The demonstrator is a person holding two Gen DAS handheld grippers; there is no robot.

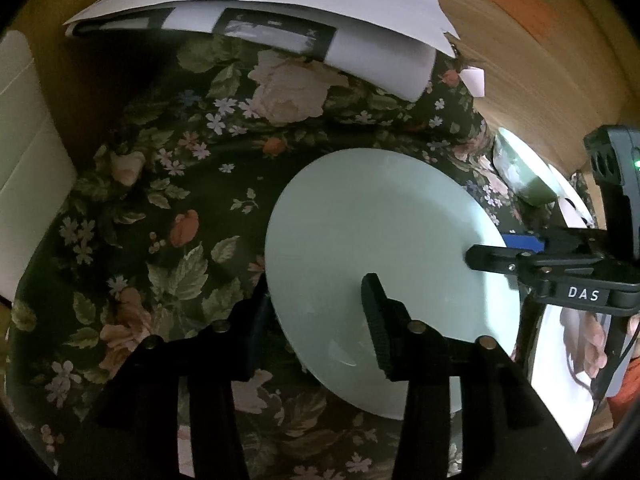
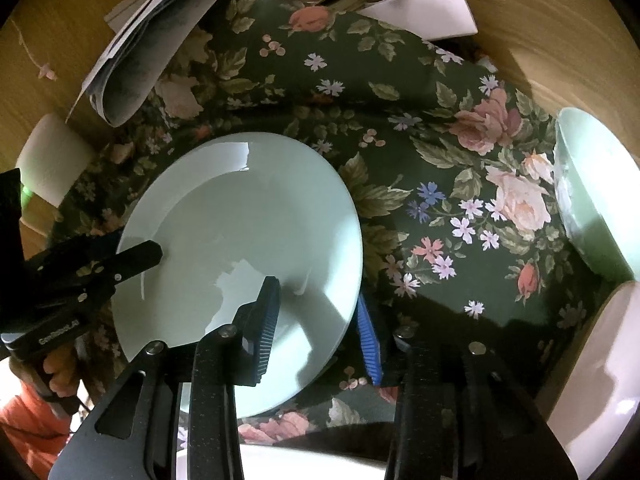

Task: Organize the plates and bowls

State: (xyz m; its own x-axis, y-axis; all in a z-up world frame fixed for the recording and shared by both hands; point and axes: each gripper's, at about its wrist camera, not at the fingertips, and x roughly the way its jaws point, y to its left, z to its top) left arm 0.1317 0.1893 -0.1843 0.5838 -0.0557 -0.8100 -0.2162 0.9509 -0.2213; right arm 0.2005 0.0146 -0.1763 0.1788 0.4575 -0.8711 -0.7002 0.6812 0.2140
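A wooden tabletop (image 1: 520, 60) carries a big dark cloth (image 1: 180, 220) with flowers on it. Some white papers (image 1: 260, 4) lie on the far part of the cloth.

The plate (image 1: 360, 220) is pale green and round. It sits on the cloth, near the middle, right between the two hands. It looks a bit tipped, and I cannot tell if it is off the cloth yet. A pale green bowl (image 2: 592, 192) stands well apart from it, out by the cloth's edge on the right hand's side.

The left fingers (image 1: 376, 320) are at the plate's rim on the left side. One finger lies over the top of the plate and the other is at the outside edge, so the rim is between them. The gap is narrow. I cannot tell if they squeeze the rim or just sit around it.

The right fingers (image 2: 264, 320) are at the other side of the plate, straight across. The black one lies on top of the plate and the blue one is just past the edge, lower down. The gap is narrow here too, and they look like they hold the rim.

So the plate is in the middle and each hand has one side of it. Both hands are just as near. The plate is round, so no side is longer than another. I think the next move is a lift with both hands at once. If one side goes up faster, the plate may tip and slide out.
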